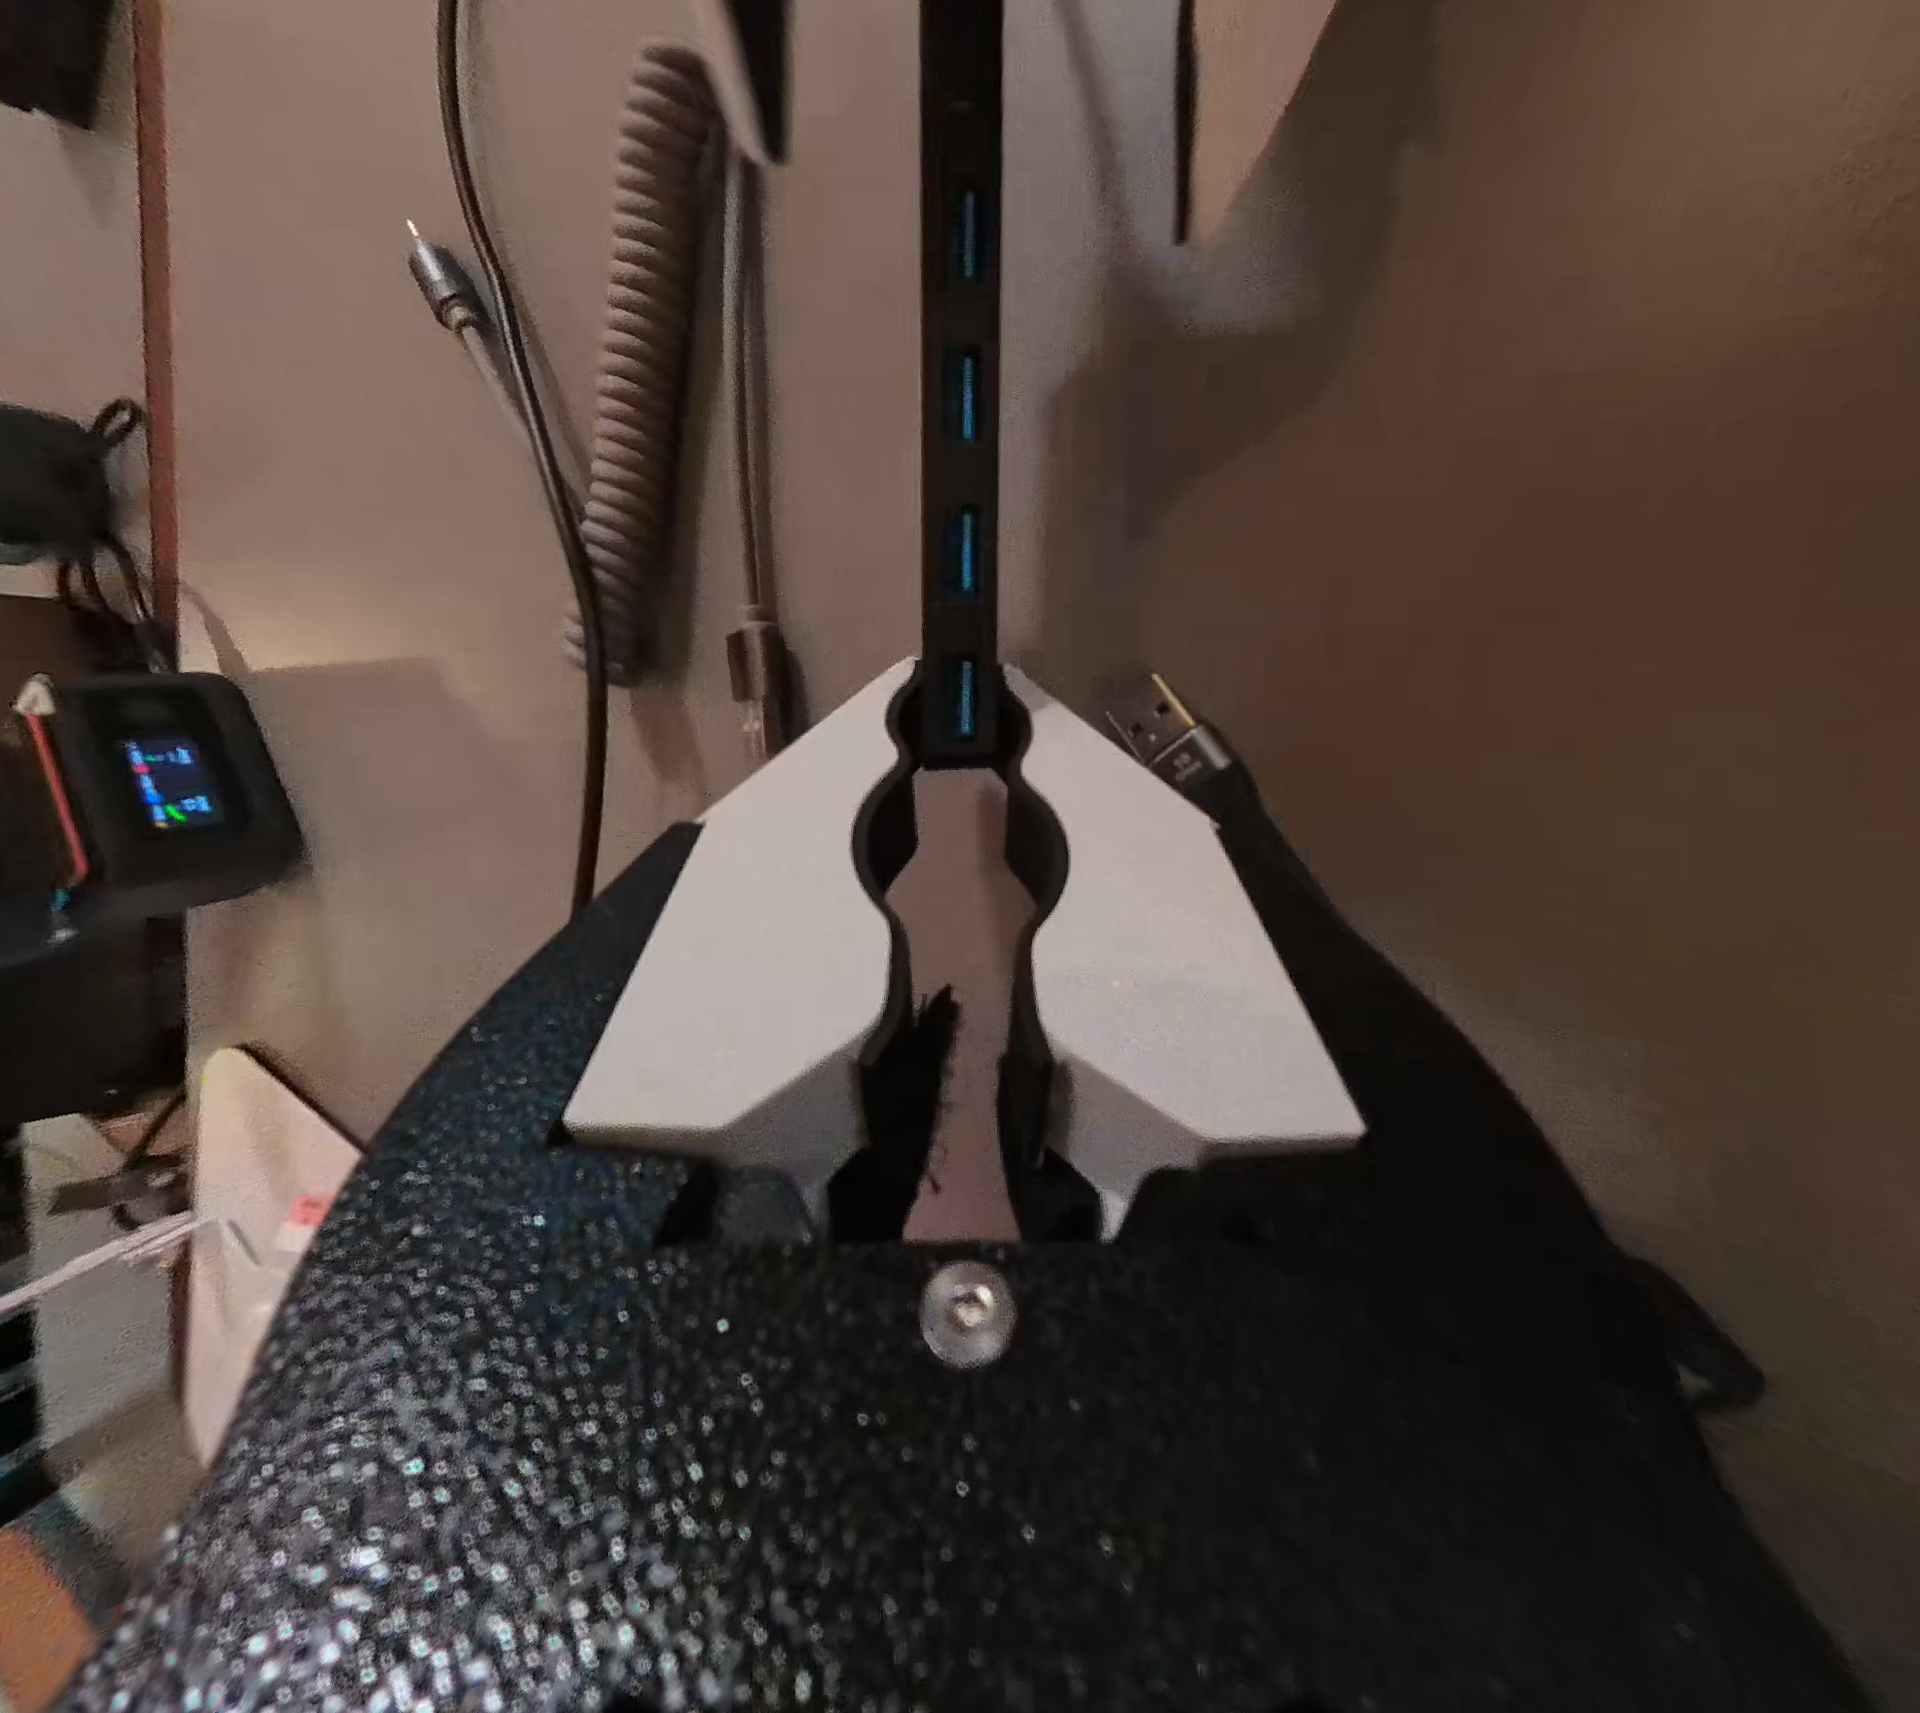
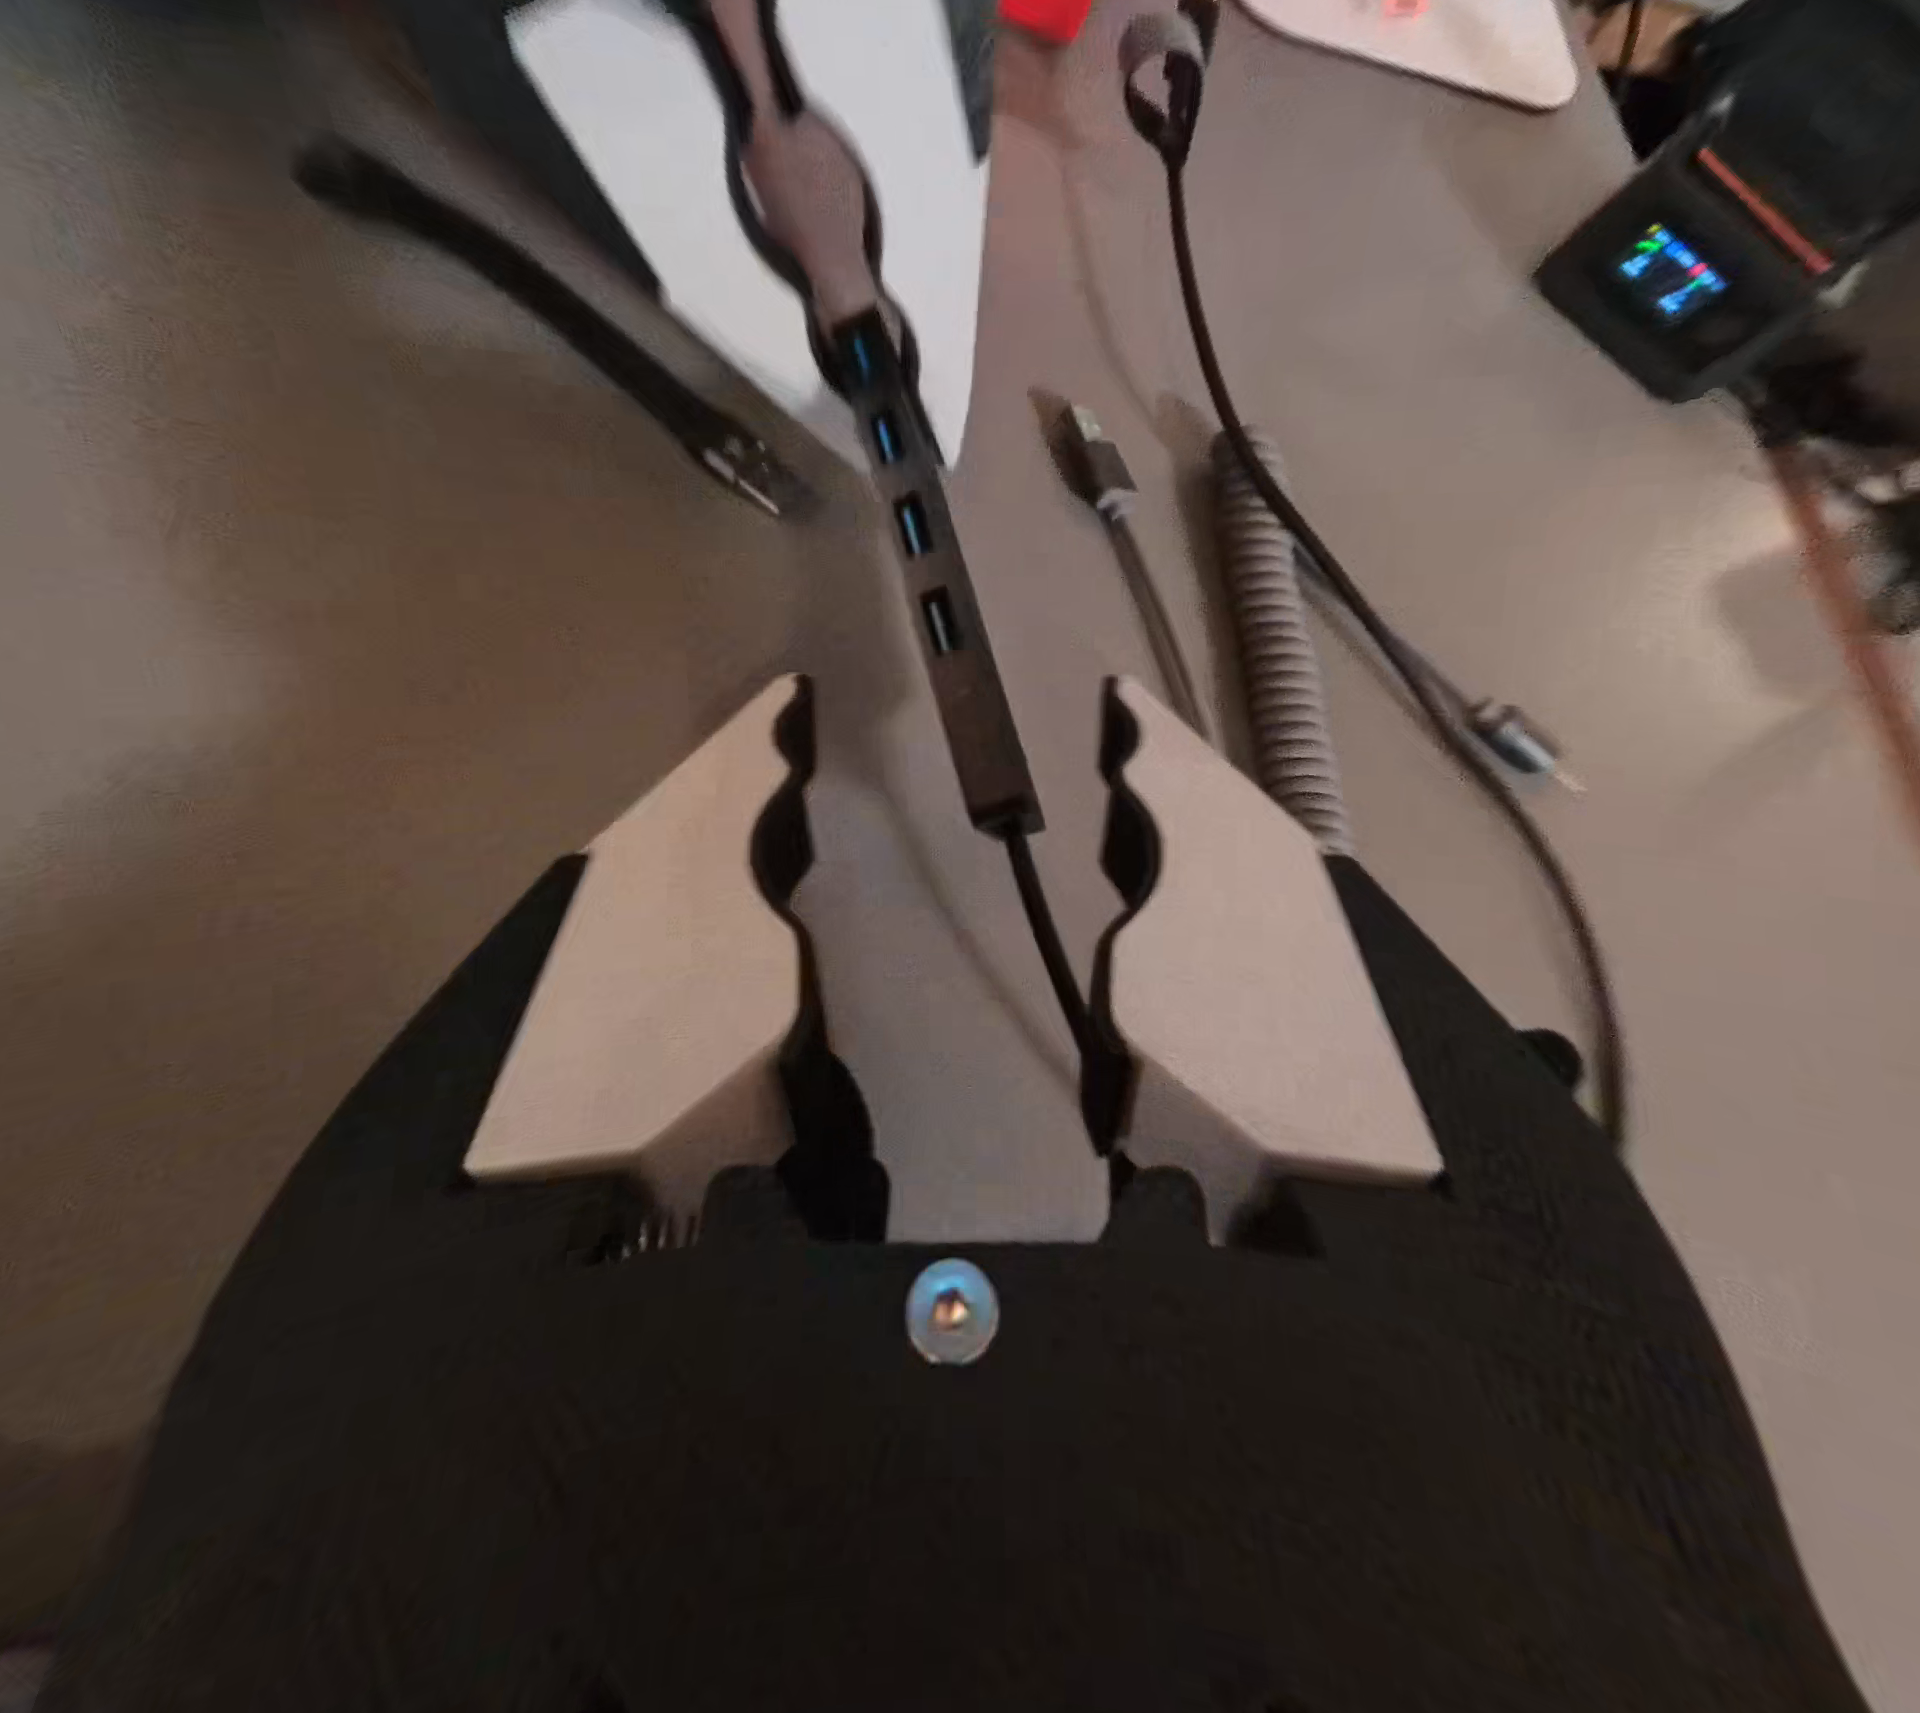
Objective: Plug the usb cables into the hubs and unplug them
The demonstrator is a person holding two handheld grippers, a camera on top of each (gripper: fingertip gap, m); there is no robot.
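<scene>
Left gripper (image 1: 961, 728) is closed on the near end of the slim black hub (image 1: 961, 333), which runs straight ahead from its tips with four blue-lit ports, all empty. Right gripper (image 2: 951, 707) stands open and empty, the hub's cabled end lying between its fingers. Judged step: hub steadied before plugging; next, the right gripper must pick up a loose USB plug (image 2: 1091, 448) from the desk (image 2: 1403, 333) just ahead-right.

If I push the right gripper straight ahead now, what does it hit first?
Probably the black USB hub, whose cable end already lies between the open right gripper fingers; depth is hard to judge.
</scene>
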